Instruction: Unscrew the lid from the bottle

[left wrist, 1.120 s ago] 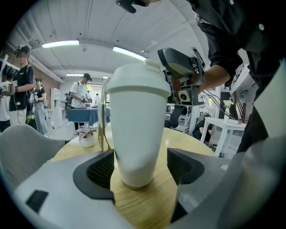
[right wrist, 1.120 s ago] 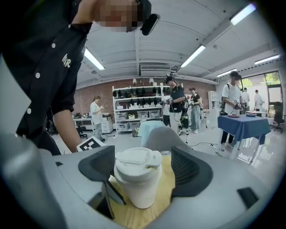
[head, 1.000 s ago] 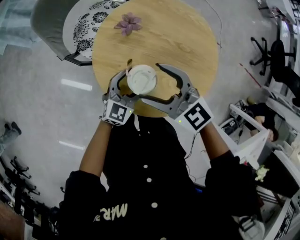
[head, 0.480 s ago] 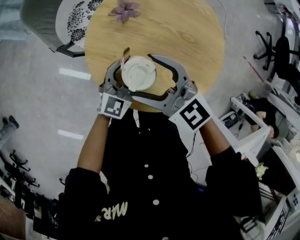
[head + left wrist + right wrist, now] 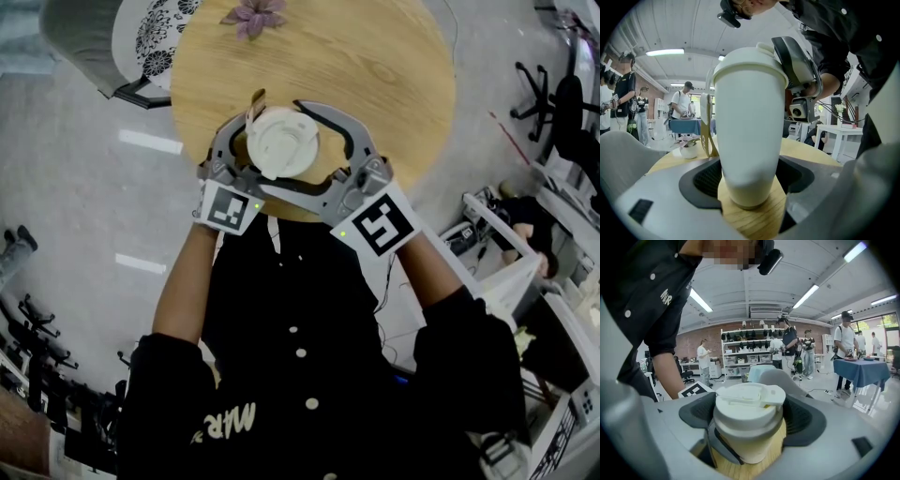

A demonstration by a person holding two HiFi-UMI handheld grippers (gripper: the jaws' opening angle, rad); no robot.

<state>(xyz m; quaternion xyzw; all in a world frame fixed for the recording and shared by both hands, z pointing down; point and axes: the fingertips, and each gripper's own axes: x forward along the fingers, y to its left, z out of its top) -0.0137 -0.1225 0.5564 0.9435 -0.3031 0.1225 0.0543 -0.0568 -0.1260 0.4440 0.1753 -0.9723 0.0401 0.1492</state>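
**Left clamps, right lets go**

My left gripper (image 5: 749, 185) is clamped on the white bottle (image 5: 749, 117), which stands upright at the table's (image 5: 375, 56) near edge, centre frame. My right gripper (image 5: 750, 427) has just been opening, and its wide jaws flank the lid (image 5: 749, 397) without pressing.

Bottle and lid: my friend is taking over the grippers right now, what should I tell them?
Left gripper: shut on the white bottle, holding it upright on the round wooden table, near the person's edge.
Right gripper: open. Its jaws have just been opening and stand around the lid without pressing it.
Done: bottle steadied. The lid sits on the bottle; whether it is loosened cannot be told.
Left: close the right gripper on the lid, twist it, lift it off.
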